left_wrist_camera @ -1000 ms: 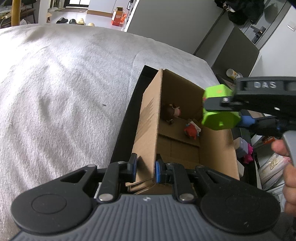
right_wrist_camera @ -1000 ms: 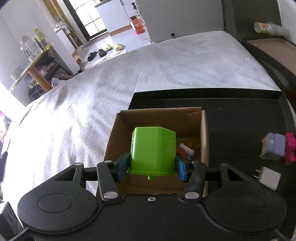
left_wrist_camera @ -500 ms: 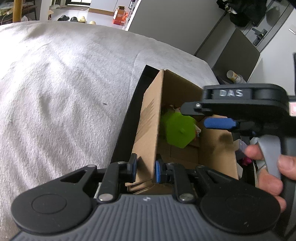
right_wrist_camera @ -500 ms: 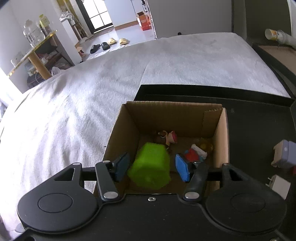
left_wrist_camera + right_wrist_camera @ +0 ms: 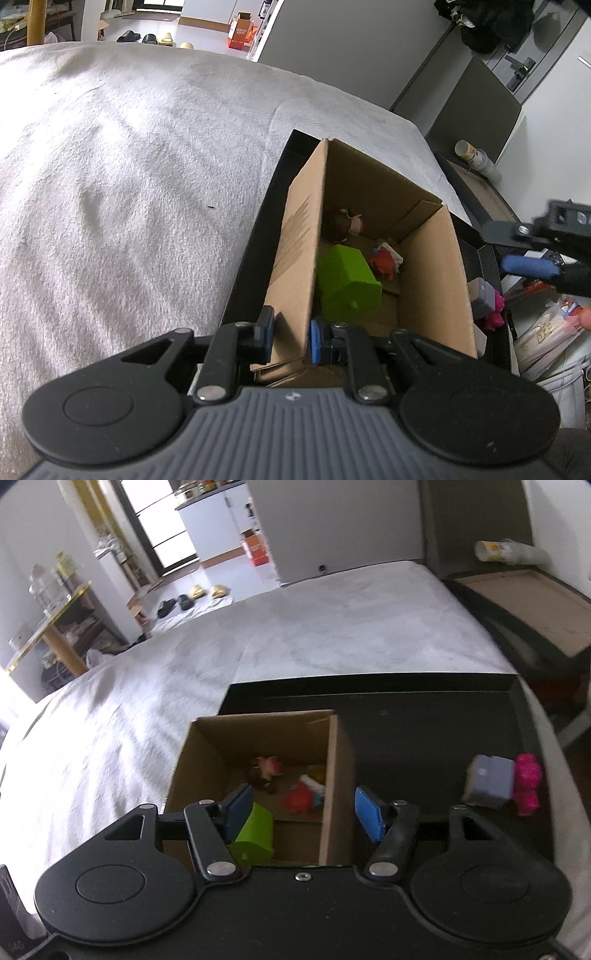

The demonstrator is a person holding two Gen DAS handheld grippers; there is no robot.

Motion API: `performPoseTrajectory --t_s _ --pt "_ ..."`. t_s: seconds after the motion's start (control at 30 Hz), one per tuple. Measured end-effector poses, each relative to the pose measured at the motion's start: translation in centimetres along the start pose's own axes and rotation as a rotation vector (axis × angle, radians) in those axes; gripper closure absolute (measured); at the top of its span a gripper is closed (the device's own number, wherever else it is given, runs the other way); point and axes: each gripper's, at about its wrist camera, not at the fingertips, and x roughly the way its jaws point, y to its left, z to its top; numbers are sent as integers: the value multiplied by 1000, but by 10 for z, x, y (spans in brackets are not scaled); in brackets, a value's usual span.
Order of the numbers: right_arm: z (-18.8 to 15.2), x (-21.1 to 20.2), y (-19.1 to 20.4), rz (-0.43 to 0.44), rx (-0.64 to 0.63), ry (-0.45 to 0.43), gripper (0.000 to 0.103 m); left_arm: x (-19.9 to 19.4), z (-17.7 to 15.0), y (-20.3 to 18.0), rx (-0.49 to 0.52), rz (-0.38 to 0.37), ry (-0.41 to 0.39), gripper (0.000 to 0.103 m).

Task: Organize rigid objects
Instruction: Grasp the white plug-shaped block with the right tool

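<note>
A cardboard box [image 5: 432, 258] stands on a black tray [image 5: 251, 258]. My left gripper [image 5: 290, 338] is shut on the box's near left wall. A green block [image 5: 347, 284] lies on its side inside the box, beside a red figure [image 5: 384, 260] and a brown figure [image 5: 345, 223]. My right gripper [image 5: 303, 812] is open and empty, held above the box's right wall [image 5: 328, 786]; the green block [image 5: 255, 834] shows below its left finger. The right gripper also shows in the left wrist view [image 5: 532, 266], off to the right of the box.
A grey block [image 5: 489, 781] and a pink toy [image 5: 528, 782] sit on the tray [image 5: 424, 738] right of the box. The tray rests on a white blanket [image 5: 258, 646]. A wooden board [image 5: 528, 605] lies at the far right. Bags [image 5: 546, 332] sit on the floor.
My right gripper opened and dropped the green block into the box, then pulled back up and to the right. My left gripper kept its hold on the box wall.
</note>
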Motion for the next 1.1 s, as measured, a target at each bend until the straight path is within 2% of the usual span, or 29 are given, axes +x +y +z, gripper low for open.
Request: performPoseTrajectory --t_s 0.23,0.47,0.77,0.83,0.9,1.1 --pt "-7 -9 -34 -76 17 -4 35 0 0 0 -1 1 0 85" --pt "-21 0 -70 -160 73 33 33 0 0 0 -1 4 1 85" --pt "-34 22 -111 -211 203 78 20 0 -1 0 -5 8 2 85" --pt "-38 29 -118 -232 235 97 15 1 -1 0 -5 10 2 85" --pt "-43 35 -124 -254 255 108 3 1 -1 0 -5 11 2 85" --pt "-50 57 -132 -286 275 134 2 2 0 1 -8 12 3 85"
